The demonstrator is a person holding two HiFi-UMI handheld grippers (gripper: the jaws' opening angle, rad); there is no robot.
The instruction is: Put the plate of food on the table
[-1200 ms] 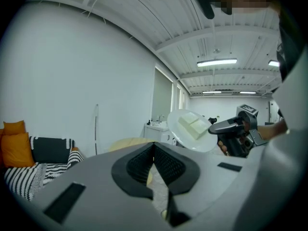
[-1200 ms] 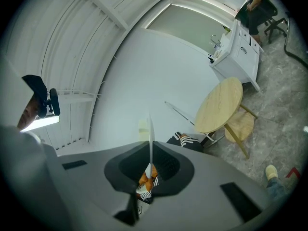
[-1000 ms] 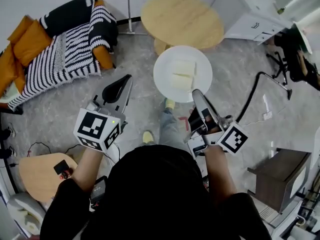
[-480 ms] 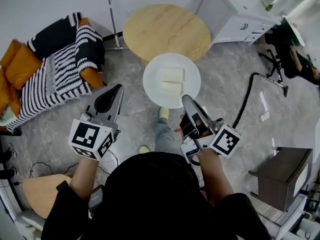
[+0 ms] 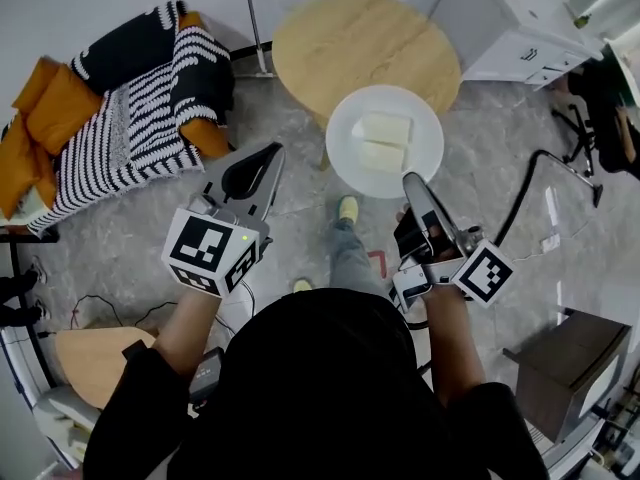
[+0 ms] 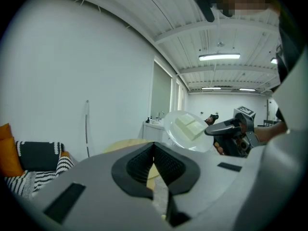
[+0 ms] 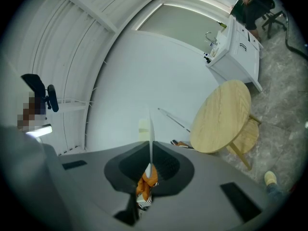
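Right gripper (image 7: pixel 150 166): jaws pinched on the plate (image 5: pixel 422 118) rim, which shows edge-on between them.
Left gripper (image 6: pixel 155 148): jaws together, nothing between them.
Plate: upper centre of the head view, overlapping the table's (image 5: pixel 340 38) lower edge.
On plate: two pale blocks (image 5: pixel 382 128), side by side.

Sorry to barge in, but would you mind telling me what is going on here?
A person has a hand-held gripper in each hand. The right hand-held gripper is shut on the rim of a white plate carrying two pale blocks of food. The plate is in the air at the near edge of the round wooden table, not yet set down. The left hand-held gripper is shut and empty.
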